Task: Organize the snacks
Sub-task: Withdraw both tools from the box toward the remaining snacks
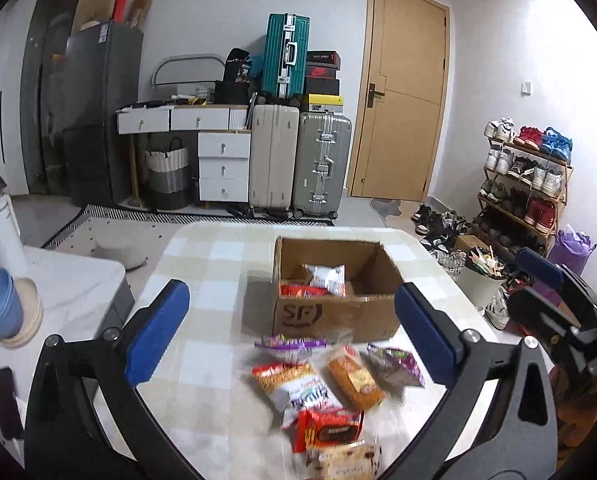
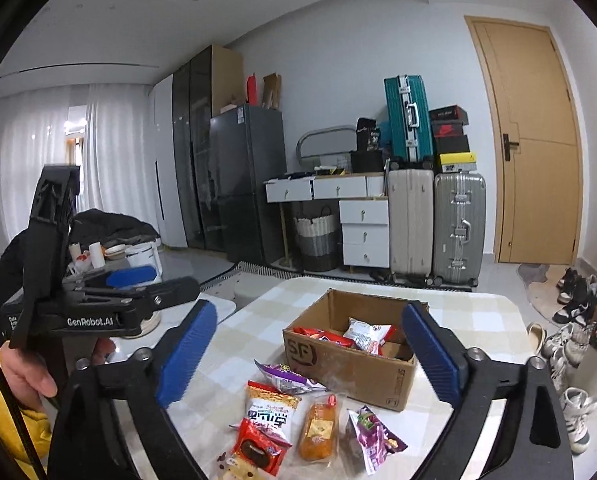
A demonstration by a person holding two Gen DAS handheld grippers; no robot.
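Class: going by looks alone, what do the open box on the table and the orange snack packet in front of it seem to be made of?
Box: brown corrugated cardboard, matte, judging by its raw cut rim and printed logo.
Orange packet: probably thin clear plastic film, glossy, since it shines and the orange contents show through; blur leaves this uncertain.

Cardboard box [image 2: 350,364], front face, beyond the open jaws: "SF" logo in black
Cardboard box, side face, near the right jaw: small "SF" print, the rest too small to read
Left gripper [image 2: 110,312] body, left of the jaws: "GenRobot.AI" in white
Snack packets [image 2: 266,412], between the jaws: print blurred, unreadable
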